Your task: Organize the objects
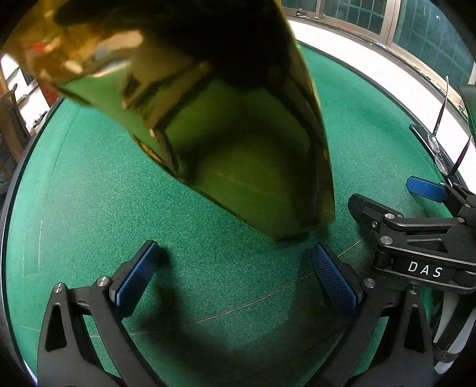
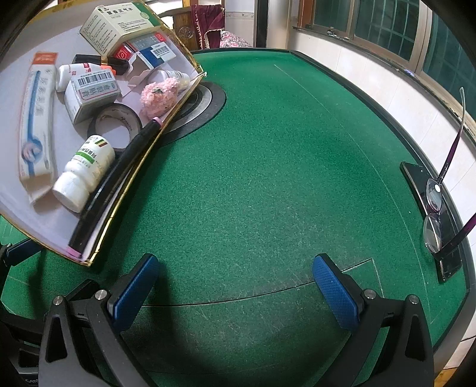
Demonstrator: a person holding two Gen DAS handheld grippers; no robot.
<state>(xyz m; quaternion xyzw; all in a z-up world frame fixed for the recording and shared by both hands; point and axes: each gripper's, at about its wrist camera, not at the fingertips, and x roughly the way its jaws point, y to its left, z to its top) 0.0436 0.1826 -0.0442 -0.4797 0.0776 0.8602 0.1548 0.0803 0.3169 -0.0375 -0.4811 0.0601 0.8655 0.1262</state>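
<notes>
**Gold-edged box tilts over green felt, both grippers empty**

Blue pads (image 2: 134, 293) of the right gripper (image 2: 235, 293) stand wide apart at the bottom of the right wrist view, with only green felt (image 2: 267, 178) between them; its jaws are open and grip nothing. Up at the left of that view sits the box (image 2: 181, 98), a shallow tray with a pale lilac floor and a thin shiny gold rim, tilted so its contents show. Inside lie a long toothbrush pack (image 2: 35, 125) along the far left, a white pill bottle (image 2: 84, 172) with a green label, a roll of black tape (image 2: 114, 126), a barcoded white carton (image 2: 89, 95), a larger green-and-white carton (image 2: 119, 23) at the top, a pink fluffy flower (image 2: 157, 96), and a black pen (image 2: 116, 184) with pink ends lying along the right wall. Under the box's far corner a round black and grey insert (image 2: 208, 101) sits in the felt. At the right edge, glasses (image 2: 435, 208) with purple arms rest on a dark phone (image 2: 422, 181).

From the left wrist view the box (image 1: 238, 134) fills the upper frame, blurred, its mirror-gold outside reflecting green. The left gripper (image 1: 235, 282) is open and empty just below the box's low corner, not touching it. The right gripper (image 1: 416, 208) shows at the right edge
</notes>
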